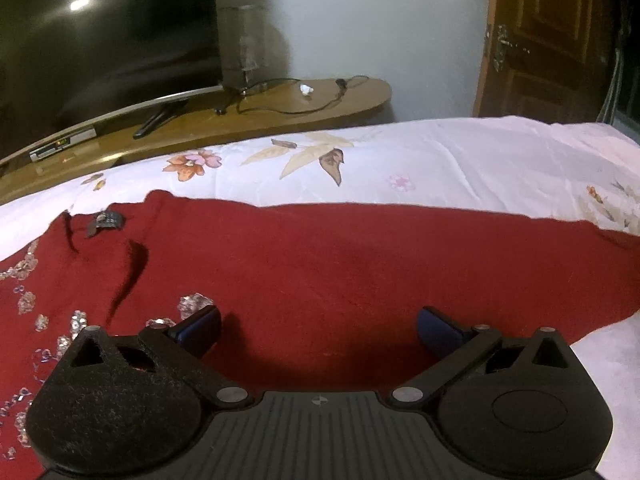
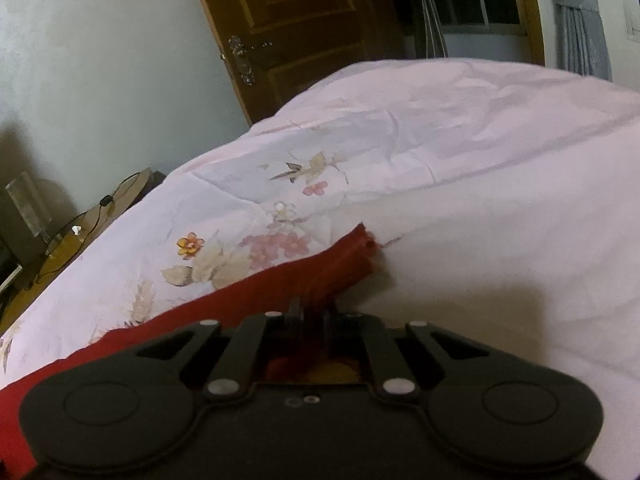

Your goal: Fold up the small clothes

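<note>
A: Garment [image 1: 340, 264], left wrist view: a dark red top is lying spread flat on the bed [image 1: 460, 156], its long axis running from side to side, parallel to the bed's far edge. Which way is it lying from the fingers?

B: Directly under and ahead of them. The left gripper [image 1: 318, 330] is hovering over the near part of the cloth with its blue pads [image 1: 202, 328] spread wide, and nothing is sitting between them. The beaded front is lying toward the bed's left side; the plain red cloth is reaching toward the right.

A: Garment [image 2: 304, 276], right wrist view: what is the other hand doing?

B: The right gripper [image 2: 310, 310] is pinching the red cloth, jaws drawn tight together on it near a ribbed end [image 2: 360, 252] that is jutting past the fingertips onto the pale sheet. The rest of the top is trailing away toward the bed's left side.

A: So which hand is nearer to a grasp?

B: The right already has one end; the left, by my judgement, is needing to clamp the cloth beneath it before any fold across the long axis.
</note>
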`<state>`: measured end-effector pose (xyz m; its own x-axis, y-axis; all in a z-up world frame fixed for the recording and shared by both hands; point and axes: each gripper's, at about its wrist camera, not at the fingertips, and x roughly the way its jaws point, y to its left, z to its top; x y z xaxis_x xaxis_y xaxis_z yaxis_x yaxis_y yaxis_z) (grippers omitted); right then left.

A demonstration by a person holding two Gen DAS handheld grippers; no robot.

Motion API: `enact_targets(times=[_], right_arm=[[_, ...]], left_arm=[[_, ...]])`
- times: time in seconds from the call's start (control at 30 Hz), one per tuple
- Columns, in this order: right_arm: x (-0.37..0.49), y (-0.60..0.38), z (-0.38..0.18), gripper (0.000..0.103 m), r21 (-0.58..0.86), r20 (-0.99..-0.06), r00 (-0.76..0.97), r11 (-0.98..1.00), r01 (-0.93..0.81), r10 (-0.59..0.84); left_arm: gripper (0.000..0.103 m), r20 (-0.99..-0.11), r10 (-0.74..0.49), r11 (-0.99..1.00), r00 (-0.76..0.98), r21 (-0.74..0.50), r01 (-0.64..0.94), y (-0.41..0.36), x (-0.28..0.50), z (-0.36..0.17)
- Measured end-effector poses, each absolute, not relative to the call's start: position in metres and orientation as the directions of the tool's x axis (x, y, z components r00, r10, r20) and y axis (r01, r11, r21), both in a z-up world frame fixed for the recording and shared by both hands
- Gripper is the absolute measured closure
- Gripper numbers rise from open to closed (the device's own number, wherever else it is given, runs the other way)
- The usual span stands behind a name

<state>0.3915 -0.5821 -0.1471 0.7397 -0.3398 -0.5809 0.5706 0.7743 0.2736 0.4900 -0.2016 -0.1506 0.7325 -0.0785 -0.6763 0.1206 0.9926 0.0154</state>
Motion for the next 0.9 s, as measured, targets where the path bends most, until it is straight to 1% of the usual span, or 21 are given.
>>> enact_targets(times=[0.27, 0.47, 0.7, 0.9], right_arm=[[0.398, -0.542, -0.115, 0.095, 0.211, -0.531, 0.779, 0.838, 0.504, -0.335], [0.411, -0.469, -0.093, 0.095, 0.164, -0.488, 0.829, 0.904, 0.395, -0.274], [0.437, -0.347, -0.089, 0.095, 0.101, -0.457, 0.879, 0.974, 0.203, -0.136], [0.452, -0.243, -0.107, 0.095, 0.072, -0.49, 0.871, 0.997, 0.014, 0.023]], left_arm=[[0.0, -0.66, -0.065, 0.996, 0.748, 0.003, 0.09, -0.167, 0.477, -0.132], [0.0, -0.649, -0.019, 1.0, 0.76, 0.004, 0.029, -0.1, 0.454, -0.121], [0.0, -0.657, 0.086, 0.996, 0.749, 0.038, -0.081, -0.005, 0.425, -0.121], [0.0, -0.656, 0.147, 0.985, 0.74, 0.029, -0.171, 0.056, 0.406, -0.125]])
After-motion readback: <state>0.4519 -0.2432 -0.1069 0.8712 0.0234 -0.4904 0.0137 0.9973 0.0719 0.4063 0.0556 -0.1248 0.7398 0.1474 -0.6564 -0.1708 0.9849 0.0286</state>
